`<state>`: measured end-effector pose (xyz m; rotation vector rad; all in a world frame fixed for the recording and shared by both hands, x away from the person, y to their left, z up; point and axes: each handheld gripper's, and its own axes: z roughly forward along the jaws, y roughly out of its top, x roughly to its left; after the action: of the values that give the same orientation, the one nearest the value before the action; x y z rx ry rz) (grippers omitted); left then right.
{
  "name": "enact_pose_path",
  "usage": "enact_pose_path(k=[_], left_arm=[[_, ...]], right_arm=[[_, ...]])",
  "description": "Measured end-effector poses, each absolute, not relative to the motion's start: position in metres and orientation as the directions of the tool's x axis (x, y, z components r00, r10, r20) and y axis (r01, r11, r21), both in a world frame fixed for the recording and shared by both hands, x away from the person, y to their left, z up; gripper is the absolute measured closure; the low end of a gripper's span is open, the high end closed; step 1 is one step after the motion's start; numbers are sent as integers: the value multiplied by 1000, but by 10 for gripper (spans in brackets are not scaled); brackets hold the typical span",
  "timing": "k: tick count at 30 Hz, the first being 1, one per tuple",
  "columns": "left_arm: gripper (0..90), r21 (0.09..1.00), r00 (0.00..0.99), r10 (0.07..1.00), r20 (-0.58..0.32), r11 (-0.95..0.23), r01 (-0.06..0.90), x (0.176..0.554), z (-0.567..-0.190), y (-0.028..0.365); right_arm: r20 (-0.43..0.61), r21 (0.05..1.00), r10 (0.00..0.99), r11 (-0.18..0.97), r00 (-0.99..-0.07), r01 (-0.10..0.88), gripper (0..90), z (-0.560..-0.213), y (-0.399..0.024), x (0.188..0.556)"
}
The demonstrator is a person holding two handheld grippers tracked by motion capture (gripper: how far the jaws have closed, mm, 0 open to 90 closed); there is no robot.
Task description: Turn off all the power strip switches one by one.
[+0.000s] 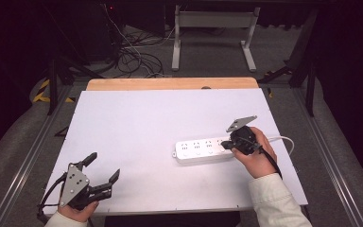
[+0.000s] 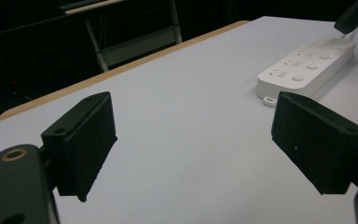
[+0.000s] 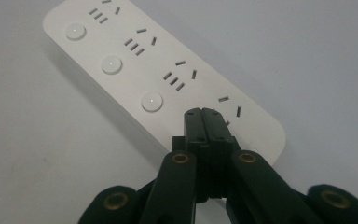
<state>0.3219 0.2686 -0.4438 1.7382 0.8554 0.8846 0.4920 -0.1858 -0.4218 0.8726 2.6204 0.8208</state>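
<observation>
A white power strip (image 1: pixel 201 150) with several sockets and round buttons lies on the white table (image 1: pixel 137 123), right of centre; it also appears as the power strip (image 2: pixel 307 63) and the power strip (image 3: pixel 144 70). My right gripper (image 1: pixel 227 144) is shut with nothing between its jaws, its tip pressed down on the strip's cable end, over the last button, as the right gripper (image 3: pixel 205 116) shows close up. My left gripper (image 1: pixel 105 168) rests open near the table's front left corner; between the open left gripper (image 2: pixel 193 133) jaws there is bare table.
The strip's white cable (image 1: pixel 286 140) runs off toward the table's right edge. A wooden strip (image 1: pixel 170 83) borders the far edge. Beyond it stand a metal frame (image 1: pixel 212 28) and loose cables (image 1: pixel 132 56) on the floor.
</observation>
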Motion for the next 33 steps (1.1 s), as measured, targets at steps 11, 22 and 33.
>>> enact_pose_path(k=[11,22,33], left_arm=[[146,947,493,852,174,-283,154,322,-444,268],[148,946,495,851,178,-286,152,322,-444,268],[149,945,494,850,183,-291,149,322,-444,268]], right_arm=[[-50,551,613,675,-788,491,900,-433,-181,500],[-29,544,624,665,-781,512,900,-438,-181,501],[-34,546,629,662,-776,513,900,-440,-180,500]])
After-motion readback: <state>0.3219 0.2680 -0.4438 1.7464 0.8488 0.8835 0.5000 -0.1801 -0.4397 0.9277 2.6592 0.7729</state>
